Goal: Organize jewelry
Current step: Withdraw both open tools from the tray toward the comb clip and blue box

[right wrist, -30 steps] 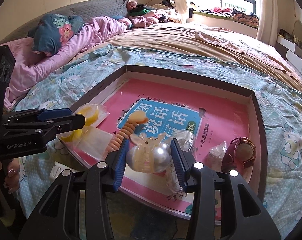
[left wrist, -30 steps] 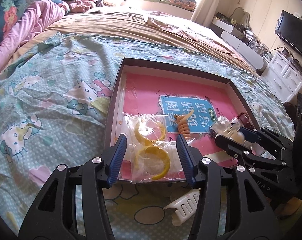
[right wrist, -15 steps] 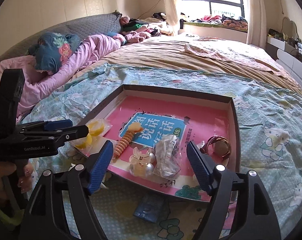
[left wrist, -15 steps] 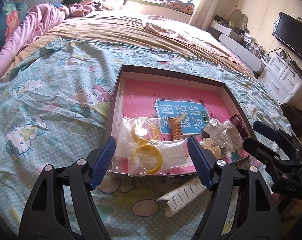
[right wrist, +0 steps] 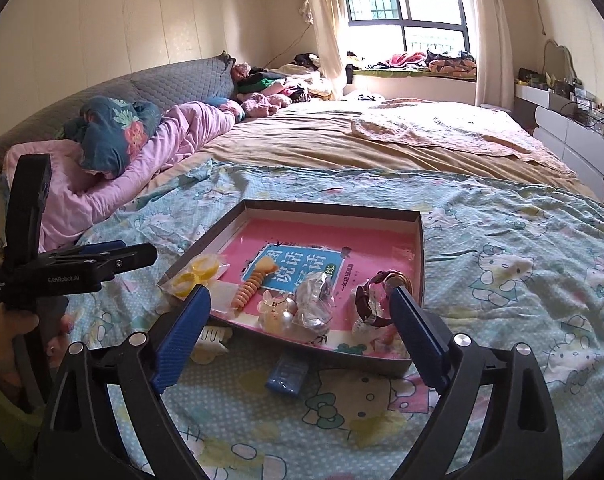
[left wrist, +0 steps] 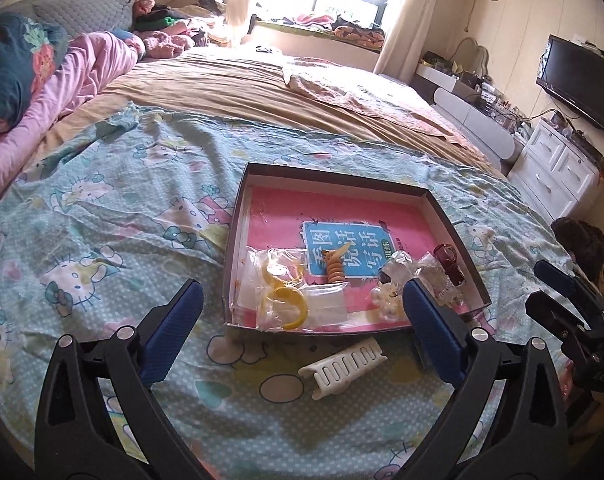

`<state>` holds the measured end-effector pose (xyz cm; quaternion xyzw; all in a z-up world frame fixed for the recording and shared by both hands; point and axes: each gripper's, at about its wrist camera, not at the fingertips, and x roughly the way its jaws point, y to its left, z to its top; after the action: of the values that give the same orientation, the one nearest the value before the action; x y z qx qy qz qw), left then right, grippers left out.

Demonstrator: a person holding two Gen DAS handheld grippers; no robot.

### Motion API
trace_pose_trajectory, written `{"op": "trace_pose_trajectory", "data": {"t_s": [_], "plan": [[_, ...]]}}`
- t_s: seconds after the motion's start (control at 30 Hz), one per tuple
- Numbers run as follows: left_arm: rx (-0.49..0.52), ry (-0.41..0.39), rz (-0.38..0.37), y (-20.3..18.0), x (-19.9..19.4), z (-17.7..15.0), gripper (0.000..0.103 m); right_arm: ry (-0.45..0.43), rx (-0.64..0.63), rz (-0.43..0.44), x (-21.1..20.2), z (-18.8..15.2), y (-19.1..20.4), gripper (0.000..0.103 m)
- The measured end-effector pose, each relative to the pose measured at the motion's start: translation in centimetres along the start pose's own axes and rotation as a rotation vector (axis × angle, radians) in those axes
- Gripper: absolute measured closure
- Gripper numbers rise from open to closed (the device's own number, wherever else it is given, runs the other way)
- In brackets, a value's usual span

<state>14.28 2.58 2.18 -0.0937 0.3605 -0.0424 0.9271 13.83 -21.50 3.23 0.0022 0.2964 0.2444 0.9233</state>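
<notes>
Left gripper point(left wrist: 300, 316): jaws wide apart, they have just been opening; nothing is between the pads, it hangs above the bed in front of the box
Right gripper point(right wrist: 300, 330): jaws also wide apart and just been opening; nothing is held, the near edge of the box shows between its fingers
White hair clip point(left wrist: 346, 368): lies on the bedsheet, just before the near wall of the box, between the left gripper's fingers in the left wrist view
Blue small packet point(right wrist: 286, 374): on the bedsheet, just beside the near wall of the box, ahead of the right gripper
Box point(left wrist: 238, 224): shallow, dark rim, pink book inside as floor; it lies on the bed
Yellow rings in clear bag point(left wrist: 280, 300): near left corner inside the box
Orange spiral clip point(left wrist: 335, 270): inside the box, middle, beside the bag
Pearl clip point(right wrist: 276, 312): inside, near the front wall
Crumpled clear bag point(right wrist: 313, 300): just right of the pearl clip
Dark red watch point(right wrist: 375, 296): inside, near right corner
Bedsheet point(left wrist: 102, 208): light blue with cartoon cats
</notes>
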Motion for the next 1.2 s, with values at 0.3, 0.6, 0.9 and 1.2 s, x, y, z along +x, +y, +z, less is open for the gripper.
{"op": "trace_pose_trajectory", "data": {"t_s": [0.3,0.6,0.9,1.2], "plan": [[0.017,0.002,0.019,0.1,-1.5,-1.5,0.010,0.023,0.000,-0.007,-1.1,-1.4,0.2,0.011],[0.033,0.027,0.033,0.1,-1.8,-3.3,0.010,0.071,0.001,-0.006,-0.8,-3.1,0.6,0.011],[0.055,0.087,0.034,-0.3,-0.7,-5.5,0.010,0.135,-0.007,0.004,0.3,-5.1,1.4,0.011],[0.067,0.142,0.031,-0.8,1.1,-6.9,0.010,0.202,0.010,-0.004,3.3,-6.7,1.5,0.011]]}}
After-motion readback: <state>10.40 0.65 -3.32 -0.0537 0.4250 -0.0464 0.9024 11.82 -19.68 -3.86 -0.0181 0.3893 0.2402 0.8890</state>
